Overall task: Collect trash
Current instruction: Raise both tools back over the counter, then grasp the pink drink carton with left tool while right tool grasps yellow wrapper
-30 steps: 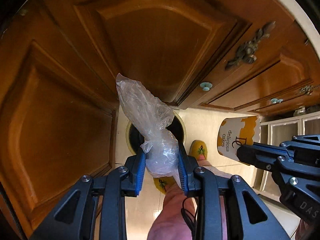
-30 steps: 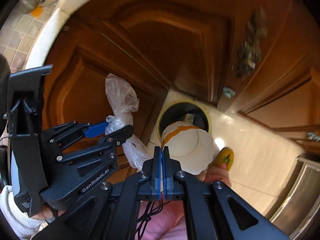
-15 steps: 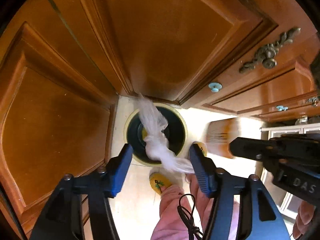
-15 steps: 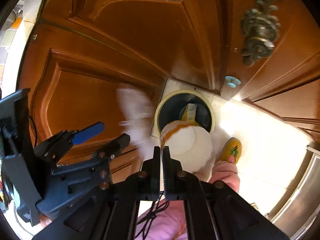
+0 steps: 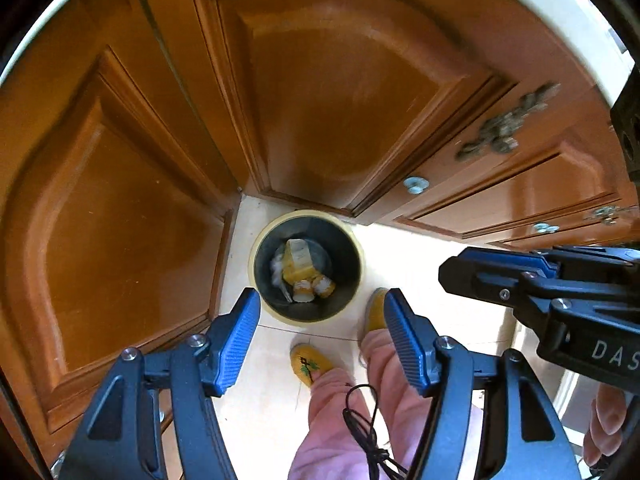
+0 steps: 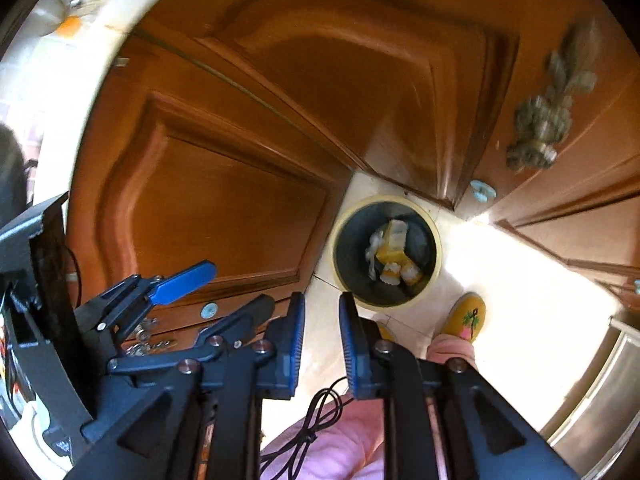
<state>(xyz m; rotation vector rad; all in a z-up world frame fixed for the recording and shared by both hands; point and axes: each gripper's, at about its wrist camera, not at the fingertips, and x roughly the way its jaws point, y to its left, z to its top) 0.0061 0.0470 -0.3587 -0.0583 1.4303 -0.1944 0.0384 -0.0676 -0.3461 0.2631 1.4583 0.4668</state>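
Blue-padded left gripper [image 5: 322, 320] gapes wide, holding nothing; right gripper [image 6: 322, 330] parted narrowly, also holding nothing. Both hang over the bin [image 5: 356, 280] containing trash [image 5: 300, 268].

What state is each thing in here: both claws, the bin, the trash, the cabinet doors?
Left claw: open, empty.
Right claw: open, empty.
Trash bin: upright on the floor, lidless.
Trash: lying inside the bin.
Cabinet doors: shut.
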